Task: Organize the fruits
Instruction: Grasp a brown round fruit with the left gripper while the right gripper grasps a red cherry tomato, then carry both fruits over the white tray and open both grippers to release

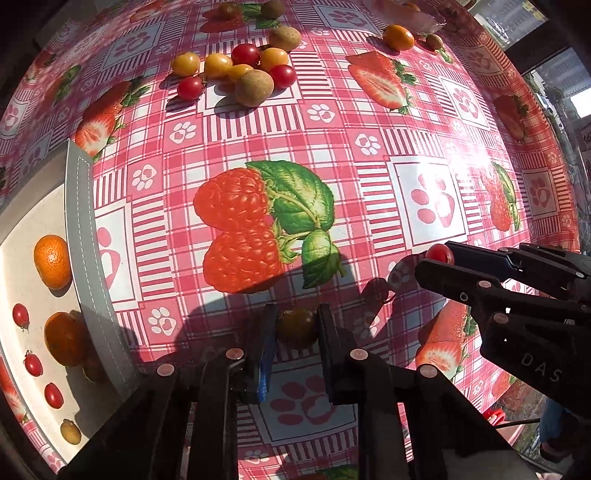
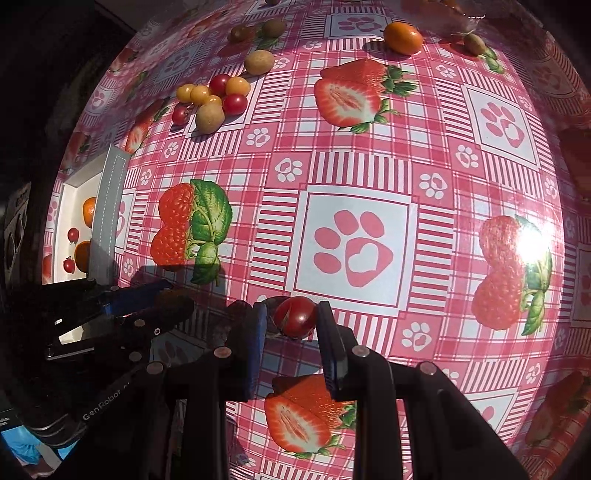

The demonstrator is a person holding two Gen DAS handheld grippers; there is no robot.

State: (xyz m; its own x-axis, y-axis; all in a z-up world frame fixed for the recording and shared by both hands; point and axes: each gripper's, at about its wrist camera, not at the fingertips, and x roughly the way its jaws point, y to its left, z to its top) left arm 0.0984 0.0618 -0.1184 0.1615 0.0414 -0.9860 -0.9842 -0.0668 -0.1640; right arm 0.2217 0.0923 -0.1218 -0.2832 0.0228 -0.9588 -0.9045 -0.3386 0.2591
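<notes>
My left gripper (image 1: 297, 326) is shut on a small yellow-brown fruit (image 1: 297, 328), held above the table in shadow. My right gripper (image 2: 293, 319) is shut on a red cherry tomato (image 2: 295, 317); it also shows in the left wrist view (image 1: 439, 254). A white tray (image 1: 22, 229) at the left holds two oranges (image 1: 53, 260), red cherry tomatoes (image 1: 20, 315) and a brown longan (image 1: 70, 431). A cluster of yellow and red cherry tomatoes and longans (image 1: 240, 70) lies at the far side of the table.
A strawberry-print pink checked tablecloth (image 1: 332, 147) covers the table. A lone orange (image 1: 398, 37) and a small longan (image 1: 434, 41) lie at the far right beside a clear plastic container (image 1: 406, 14). Two more small fruits (image 1: 251, 9) lie at the far edge.
</notes>
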